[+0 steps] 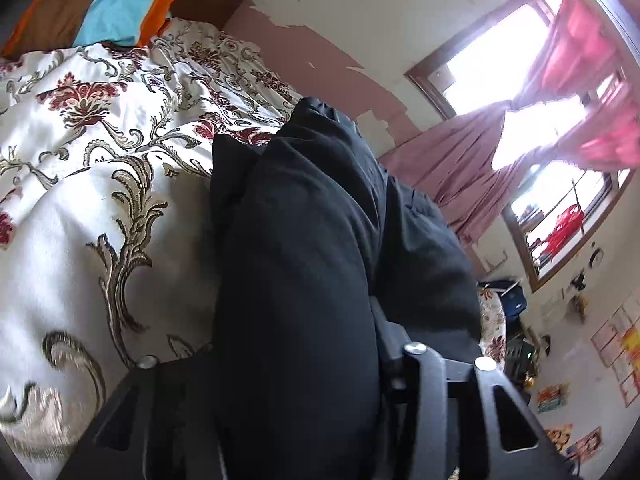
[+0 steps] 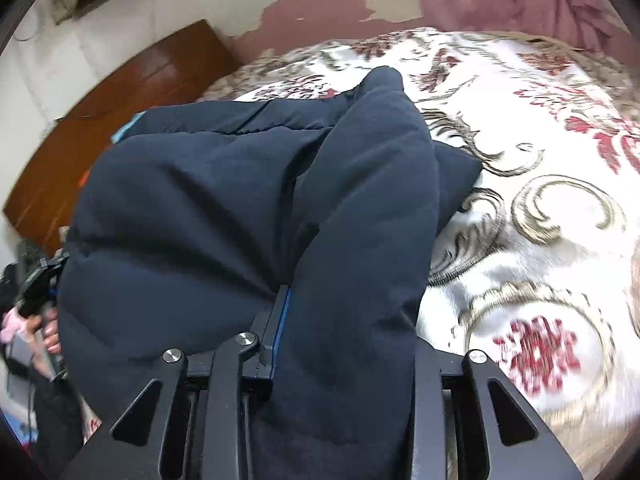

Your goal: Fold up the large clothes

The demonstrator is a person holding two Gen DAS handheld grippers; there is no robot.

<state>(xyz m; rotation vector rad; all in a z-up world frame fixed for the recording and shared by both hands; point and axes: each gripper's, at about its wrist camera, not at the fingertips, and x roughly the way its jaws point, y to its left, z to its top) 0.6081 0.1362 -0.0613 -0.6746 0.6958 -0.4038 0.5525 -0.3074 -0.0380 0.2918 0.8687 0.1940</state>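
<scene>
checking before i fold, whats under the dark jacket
The dark jacket lies on the floral bedspread, which shows all around it. Whatever sits directly beneath is covered.

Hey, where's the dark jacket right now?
The dark jacket lies bunched on the floral bedspread, held between the fingers of both the right gripper and left gripper, with the wooden headboard behind it.

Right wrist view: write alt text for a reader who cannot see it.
A dark navy padded garment fills the frame, a fold of it clamped in the right gripper and lifted above a white floral bedspread. At far left, a hand grips the left gripper; a wooden headboard stands behind.
</scene>
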